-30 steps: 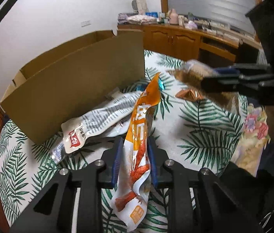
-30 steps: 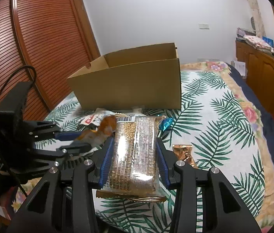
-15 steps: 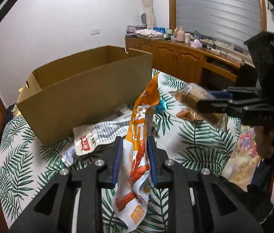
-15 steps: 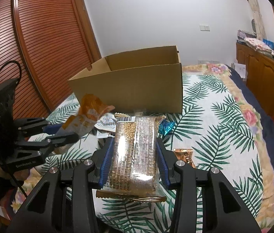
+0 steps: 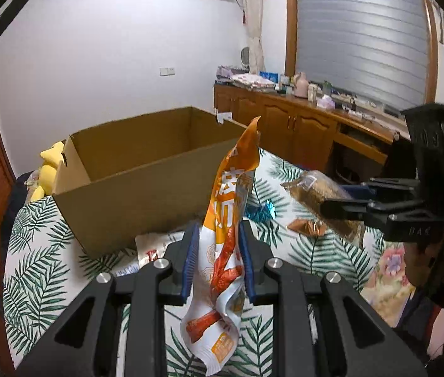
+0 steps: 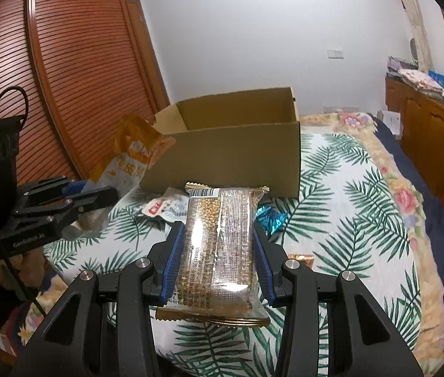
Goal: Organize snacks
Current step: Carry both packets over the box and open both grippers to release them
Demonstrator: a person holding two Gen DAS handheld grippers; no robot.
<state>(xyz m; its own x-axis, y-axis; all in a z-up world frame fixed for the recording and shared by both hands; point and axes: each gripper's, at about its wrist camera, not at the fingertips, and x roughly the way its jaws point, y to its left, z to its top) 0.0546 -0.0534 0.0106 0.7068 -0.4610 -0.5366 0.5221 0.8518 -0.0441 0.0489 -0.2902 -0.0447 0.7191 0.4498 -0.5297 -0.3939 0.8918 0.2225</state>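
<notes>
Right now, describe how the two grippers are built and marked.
Both are matte black plastic with blue ribbed pads and silver bolts. The left gripper bears white lettering and trails a black cable. The right gripper carries embossed letters on its side.

The left gripper has the words "GenRobot AI" in small white letters on its black body, seen in the right wrist view. The clear grain snack pack carries a barcode at its far edge and small printed lines, too small to read. The orange snack pouch shows large white Chinese characters that I cannot read for sure.
</notes>
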